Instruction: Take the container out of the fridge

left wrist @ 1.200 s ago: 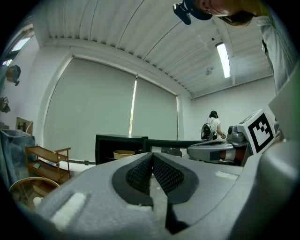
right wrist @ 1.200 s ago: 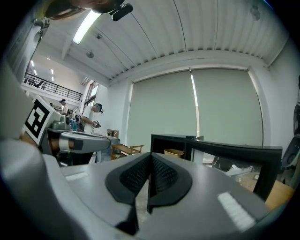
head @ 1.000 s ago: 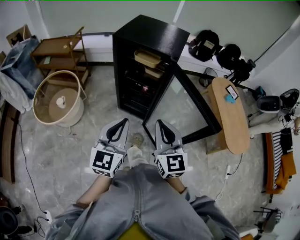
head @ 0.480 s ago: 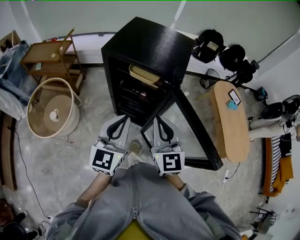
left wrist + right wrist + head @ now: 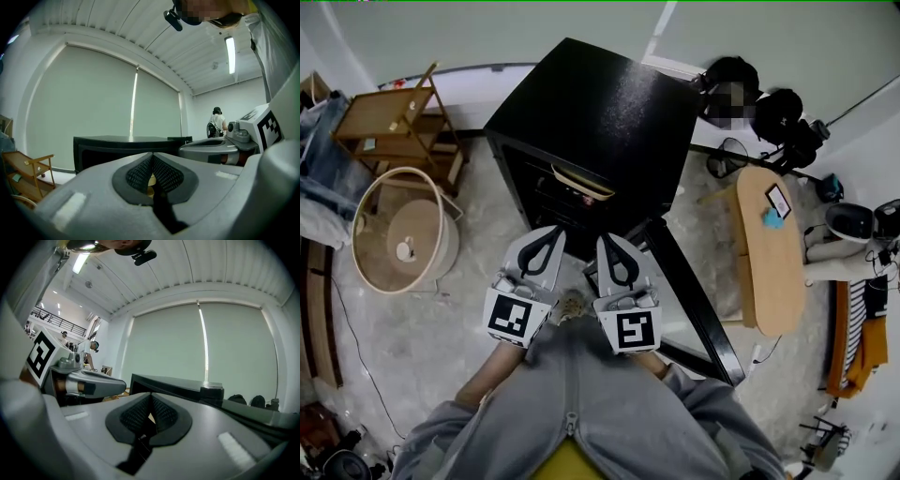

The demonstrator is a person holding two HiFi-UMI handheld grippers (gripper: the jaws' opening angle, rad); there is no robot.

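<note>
A small black fridge [image 5: 600,122] stands ahead with its glass door [image 5: 689,300] swung open to the right. A beige container [image 5: 579,182] rests on its top shelf, only its front rim showing under the fridge's top. My left gripper [image 5: 547,236] and right gripper [image 5: 607,242] are side by side just in front of the open fridge, below the container, both shut with nothing between the jaws. In the left gripper view the fridge [image 5: 122,150] fills the middle distance beyond the closed pads [image 5: 140,174]. In the right gripper view the fridge's top edge [image 5: 173,385] shows past the closed pads [image 5: 161,414].
A round wicker basket [image 5: 401,234] and a wooden shelf rack [image 5: 389,122] stand at the left. A long wooden bench [image 5: 769,253] lies at the right beyond the open door. Bags [image 5: 769,117] sit by the far wall. The floor is grey marble.
The view has moved closer to the fridge; both grippers have advanced toward its open front, staying shut. The container now shows only as a rim under the fridge's top.
</note>
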